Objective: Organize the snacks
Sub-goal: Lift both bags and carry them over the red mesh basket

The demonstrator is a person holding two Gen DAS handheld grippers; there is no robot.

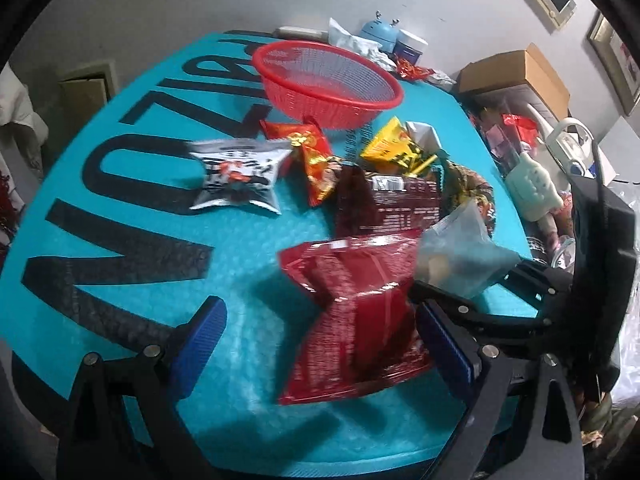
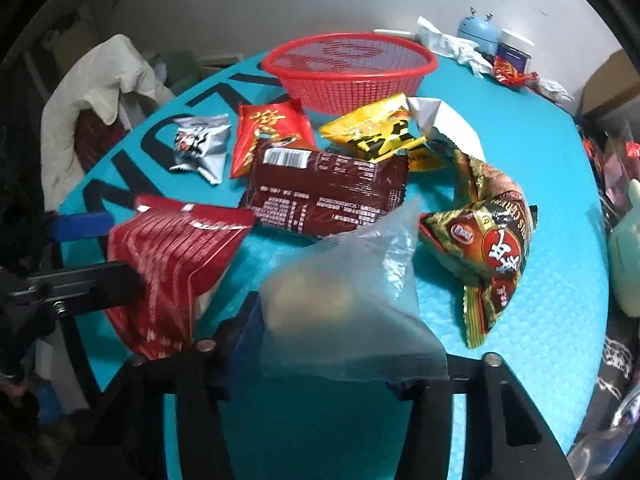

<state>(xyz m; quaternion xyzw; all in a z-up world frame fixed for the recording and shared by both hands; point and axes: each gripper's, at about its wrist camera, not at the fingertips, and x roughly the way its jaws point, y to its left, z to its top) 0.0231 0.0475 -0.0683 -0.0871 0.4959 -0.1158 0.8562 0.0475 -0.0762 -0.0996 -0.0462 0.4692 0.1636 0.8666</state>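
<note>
I see the left gripper [image 1: 320,336] spread wide over the teal mat [image 1: 132,240], blue pads apart. A red packet [image 1: 356,320] lies between the pads, nearer the pad at 4 o'clock; I cannot tell whether it touches that pad.

The right gripper [image 2: 340,344] pinches a clear bag [image 2: 352,300] with pale lumps inside; the bag fills the gap between its fingers.

In the right wrist view the red packet [image 2: 176,268] sits at 9 o'clock of the bag, against the left gripper's finger. A maroon packet [image 2: 324,196] lies at 12 o'clock of the bag, a green-brown packet [image 2: 488,248] at 2 o'clock. Beyond the maroon packet are a silver packet [image 2: 200,146], an orange packet [image 2: 268,132] and a yellow packet [image 2: 376,132]. The red basket [image 2: 348,72] stands at the far edge, at 12 o'clock, with nothing in it.
</note>
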